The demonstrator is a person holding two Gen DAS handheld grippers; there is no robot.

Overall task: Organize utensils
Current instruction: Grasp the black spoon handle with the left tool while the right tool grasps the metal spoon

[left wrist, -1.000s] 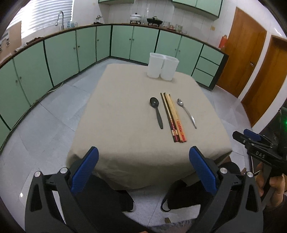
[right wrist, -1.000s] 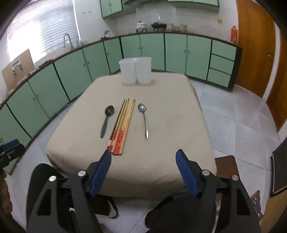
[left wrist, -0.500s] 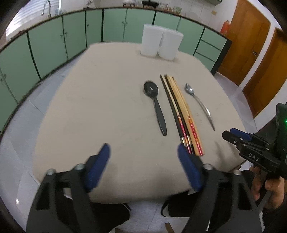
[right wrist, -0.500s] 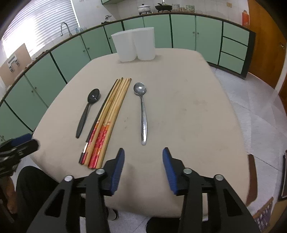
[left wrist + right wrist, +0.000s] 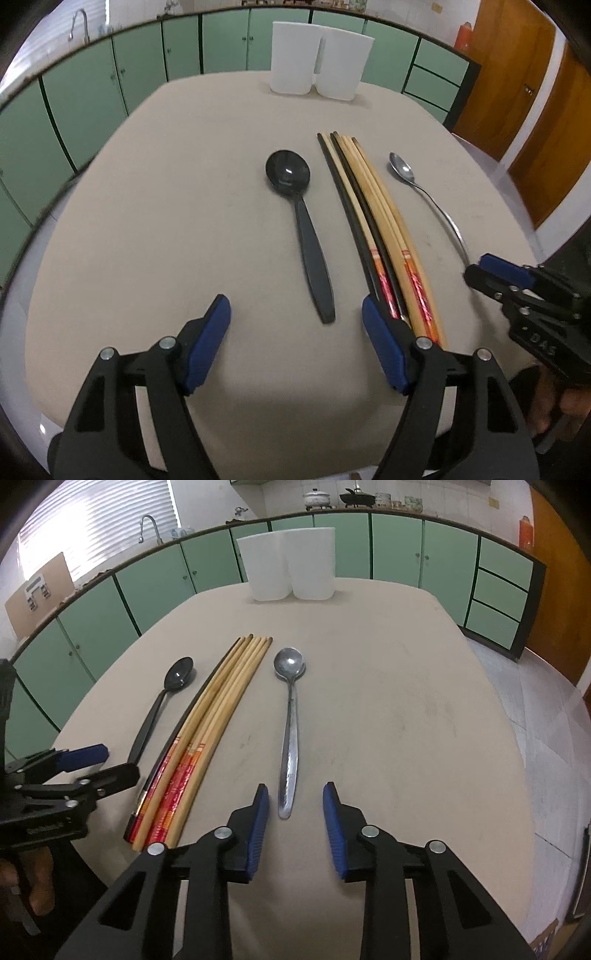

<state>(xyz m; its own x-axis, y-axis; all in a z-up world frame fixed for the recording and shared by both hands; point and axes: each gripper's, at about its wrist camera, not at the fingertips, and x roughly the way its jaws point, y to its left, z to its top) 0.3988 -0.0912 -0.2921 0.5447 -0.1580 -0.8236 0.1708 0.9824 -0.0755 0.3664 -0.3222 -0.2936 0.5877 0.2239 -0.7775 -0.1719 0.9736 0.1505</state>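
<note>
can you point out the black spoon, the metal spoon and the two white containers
black spoon [image 5: 312, 254]: left wrist view, on its handle.
metal spoon [image 5: 289, 663]: right wrist view, on its bowl.
white containers [image 5: 266, 572]: right wrist view, on the front wall of the left one.

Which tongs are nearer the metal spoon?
Right. The right tongs straddle the handle end of the metal spoon; the left tongs sit open by the black spoon, beyond the chopsticks.
</note>
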